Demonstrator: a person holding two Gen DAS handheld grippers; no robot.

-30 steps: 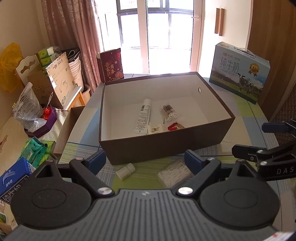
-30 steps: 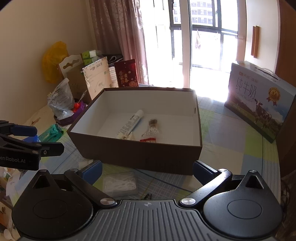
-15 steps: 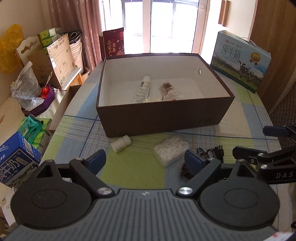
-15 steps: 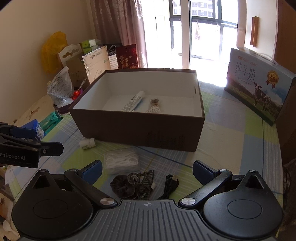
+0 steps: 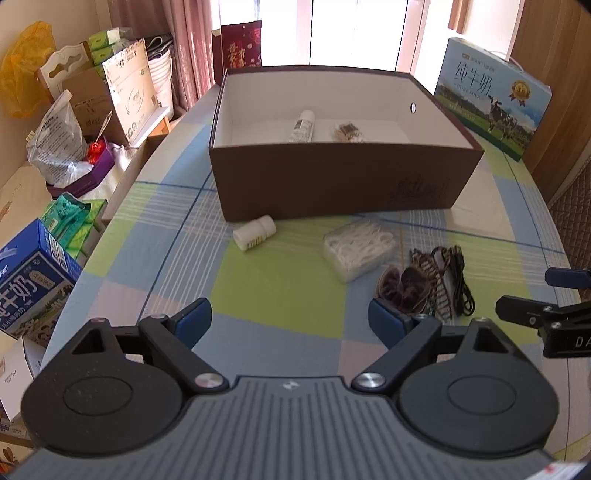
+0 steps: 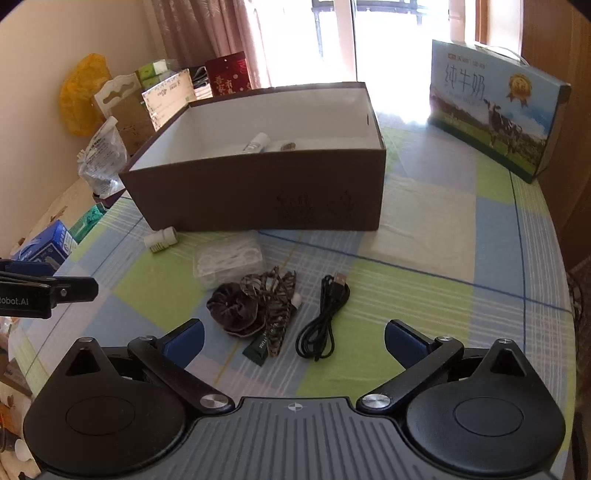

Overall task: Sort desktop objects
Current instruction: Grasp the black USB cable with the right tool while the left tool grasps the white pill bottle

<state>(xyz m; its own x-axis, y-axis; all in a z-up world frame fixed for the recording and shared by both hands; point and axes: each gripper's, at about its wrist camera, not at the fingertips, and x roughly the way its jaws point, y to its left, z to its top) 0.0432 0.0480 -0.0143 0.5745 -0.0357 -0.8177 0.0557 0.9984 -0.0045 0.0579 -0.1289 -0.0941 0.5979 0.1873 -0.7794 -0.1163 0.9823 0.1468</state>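
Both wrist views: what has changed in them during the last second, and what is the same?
Both hand-held grippers, left and right, pulled back from the brown box. The scrunchie, hair clip and black cable therefore came into view. Nothing was gripped or released. Both stayed open and empty. The white bottle, clear plastic case and the box contents stayed in place.

You face a bright window [image 5: 354, 33] with dark frames, daylight washing out its panes; pinkish curtains [image 6: 221, 33] hang to its left; a cream wall [image 6: 44, 66] runs along your left side; wooden panelling [image 5: 554, 55] stands at your right; the table [image 5: 280, 280] wears a checked cloth of green, blue and white; boxes and bags crowd the floor [image 5: 22, 184] beside the wall.
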